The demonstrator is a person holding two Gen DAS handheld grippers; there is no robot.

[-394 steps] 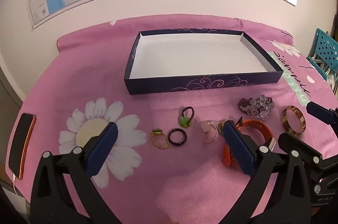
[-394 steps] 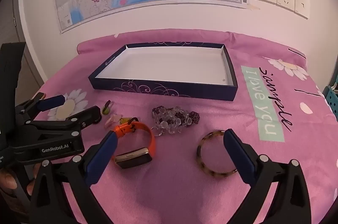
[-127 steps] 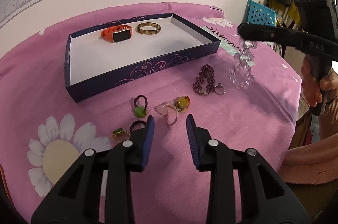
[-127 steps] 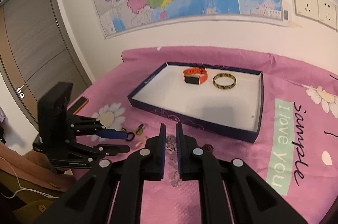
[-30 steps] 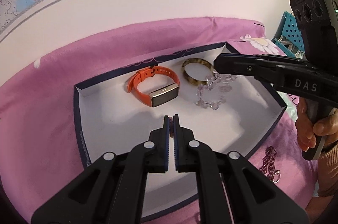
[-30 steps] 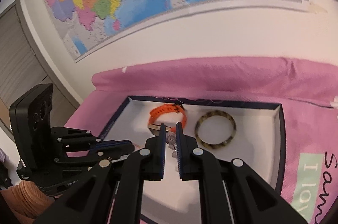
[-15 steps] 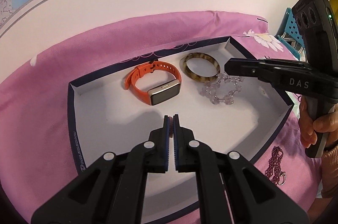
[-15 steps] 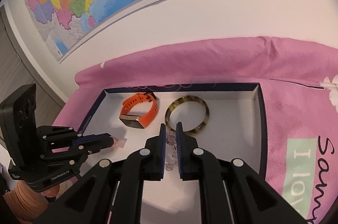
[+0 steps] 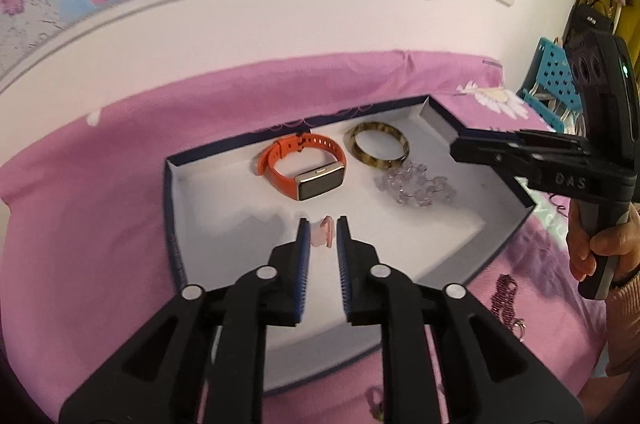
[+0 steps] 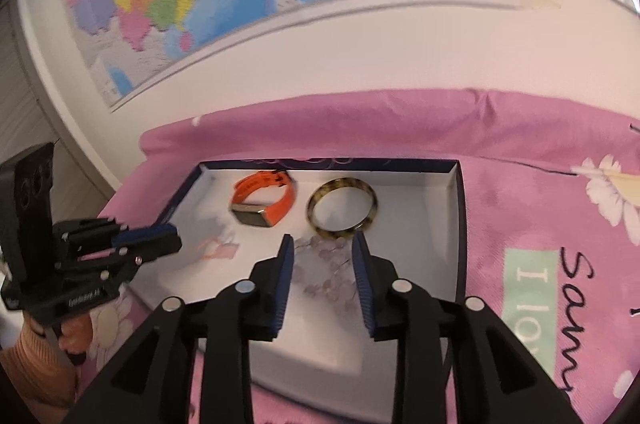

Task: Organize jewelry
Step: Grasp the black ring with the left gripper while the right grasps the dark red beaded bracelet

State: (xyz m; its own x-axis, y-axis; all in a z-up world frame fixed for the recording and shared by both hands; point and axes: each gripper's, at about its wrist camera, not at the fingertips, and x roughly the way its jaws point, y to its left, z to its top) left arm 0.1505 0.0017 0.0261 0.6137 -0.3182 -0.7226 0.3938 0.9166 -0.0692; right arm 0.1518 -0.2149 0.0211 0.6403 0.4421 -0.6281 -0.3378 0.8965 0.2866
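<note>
Both grippers letting go over the box

Left wrist: left gripper (image 9: pixel 322 230) jaws opening, pink piece (image 9: pixel 322 237) loose between them in the box (image 9: pixel 172 224). Right wrist: right gripper (image 10: pixel 323 248) jaws opening, clear bead bracelet (image 10: pixel 328 264) lying free beside the bangle (image 10: pixel 342 208) and orange watch (image 10: pixel 262 202).

The right gripper (image 10: pixel 323 242) is seen over a dark-walled box (image 10: pixel 460 224) with a white floor, its jaws opening; the clear bead bracelet (image 10: pixel 332 264) lies on the floor between the fingers (image 10: pixel 285 264), and no contact with them can be made out. Beyond it, an orange watch (image 10: pixel 264 202) and a tortoiseshell bangle (image 10: pixel 342 208) are laid side by side. At the left, the left gripper (image 10: pixel 160 240) is held above a small pink piece (image 10: pixel 218 250). The box is set on a pink flowered cloth (image 10: pixel 520 224).
</note>
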